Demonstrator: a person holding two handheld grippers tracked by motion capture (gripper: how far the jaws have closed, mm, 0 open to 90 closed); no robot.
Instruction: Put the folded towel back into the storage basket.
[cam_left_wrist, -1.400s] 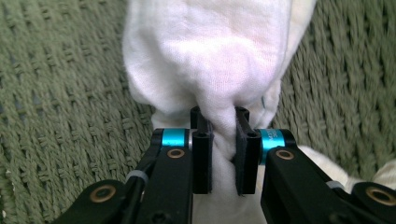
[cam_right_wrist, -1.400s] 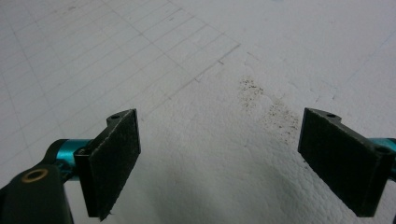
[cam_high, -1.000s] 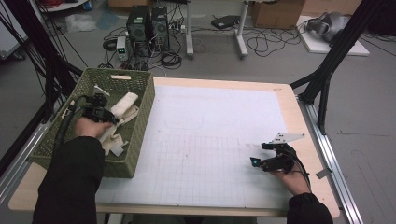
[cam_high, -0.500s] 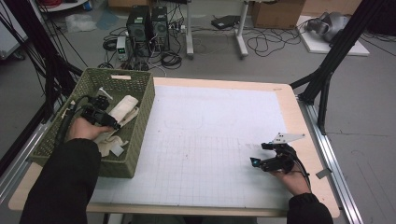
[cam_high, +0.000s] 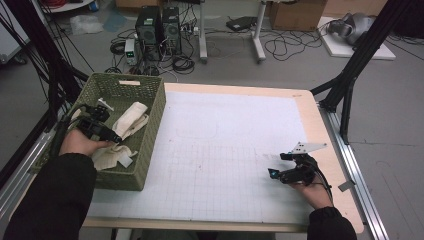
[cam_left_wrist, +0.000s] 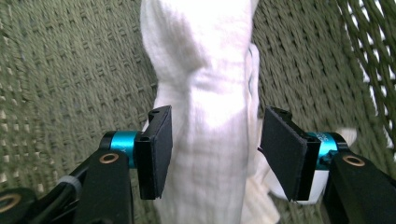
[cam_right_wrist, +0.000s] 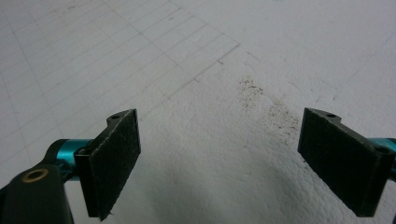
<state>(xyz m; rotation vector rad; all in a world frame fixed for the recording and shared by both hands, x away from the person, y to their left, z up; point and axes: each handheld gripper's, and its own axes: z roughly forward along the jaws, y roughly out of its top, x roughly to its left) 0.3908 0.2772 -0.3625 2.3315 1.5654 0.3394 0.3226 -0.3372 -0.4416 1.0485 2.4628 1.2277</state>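
Note:
My left gripper (cam_high: 114, 137) is inside the green woven basket (cam_high: 150, 145) at the table's left. Its jaws have just been opening and now stand open. In the left gripper view a rolled cream cloth (cam_left_wrist: 205, 93) lies lengthwise between the pads (cam_left_wrist: 156, 149), loose, on the basket floor. From above, that cloth (cam_high: 131, 118) lies in the basket's middle, and a second crumpled cloth (cam_high: 107, 156) lies under the hand. My right gripper (cam_high: 274, 173) rests low over the white grid mat (cam_high: 225, 140) at the near right, open (cam_right_wrist: 219, 158), with nothing between its pads.
A small white piece (cam_high: 104, 104) lies at the basket's far left corner. The mat covers most of the wooden tabletop (cam_high: 327, 170). Black frame struts (cam_high: 350, 75) rise at the right; computers and cables sit on the floor beyond the table.
My left gripper's jaws have spread apart and let go of the rolled cloth. The left hand has drawn back toward me and lifted a little. The right hand has kept still.

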